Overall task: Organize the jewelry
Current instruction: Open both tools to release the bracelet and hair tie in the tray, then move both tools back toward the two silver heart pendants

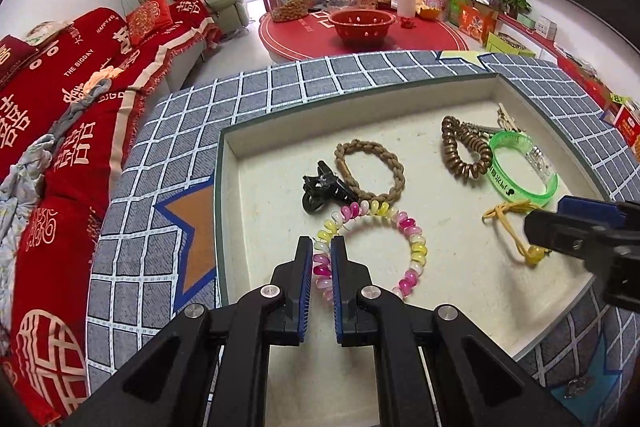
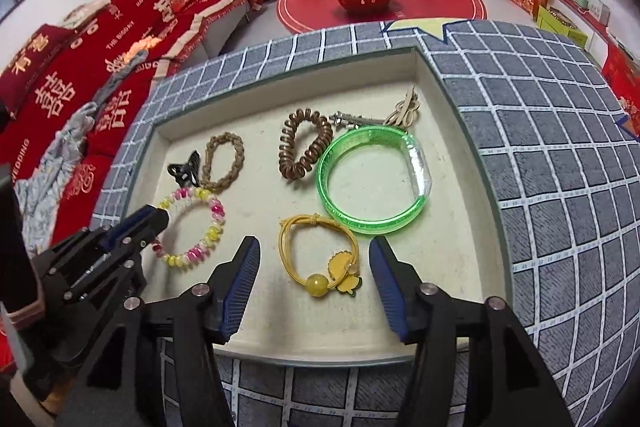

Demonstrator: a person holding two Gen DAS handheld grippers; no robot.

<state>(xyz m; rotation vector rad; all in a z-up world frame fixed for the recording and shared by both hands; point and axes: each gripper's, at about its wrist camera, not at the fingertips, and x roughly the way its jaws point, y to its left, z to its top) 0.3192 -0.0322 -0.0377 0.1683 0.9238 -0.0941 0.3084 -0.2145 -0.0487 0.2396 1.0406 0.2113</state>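
The left hand-held gripper (image 1: 321, 255) sits nearest in its own view, its jaws drawn close together around the near-left arc of the pink-and-yellow coil bracelet (image 1: 404, 227), which passes between the pads; whether they actually pinch it I cannot tell, and the bracelet lies flat on the tray floor; the right hand-held gripper (image 2: 314, 259) has its jaws wide apart, straddling the yellow hair tie (image 2: 320, 255) with its bead and charm, holding nothing.

Both things lie in the shallow cream tray (image 2: 168, 125) set on the grey checked desk (image 2: 560, 187); just beyond the hair tie is the green bangle (image 2: 372, 179), and beside it the brown coil hair tie (image 2: 304, 149), the two touching or nearly so; further left lie the braided brown band (image 2: 224, 163) and the black hair clip (image 2: 185, 169), close together; at the far corner are a silver piece (image 2: 352, 119) and a pale knotted cord (image 2: 406, 113), too small to name more closely.

As a judgement, the sorting looks barely begun; every piece lies loose in the one tray, no separate grouping shows, and no other container is in view; two pickups appear to be in hand, with all the rest to be dealt with.
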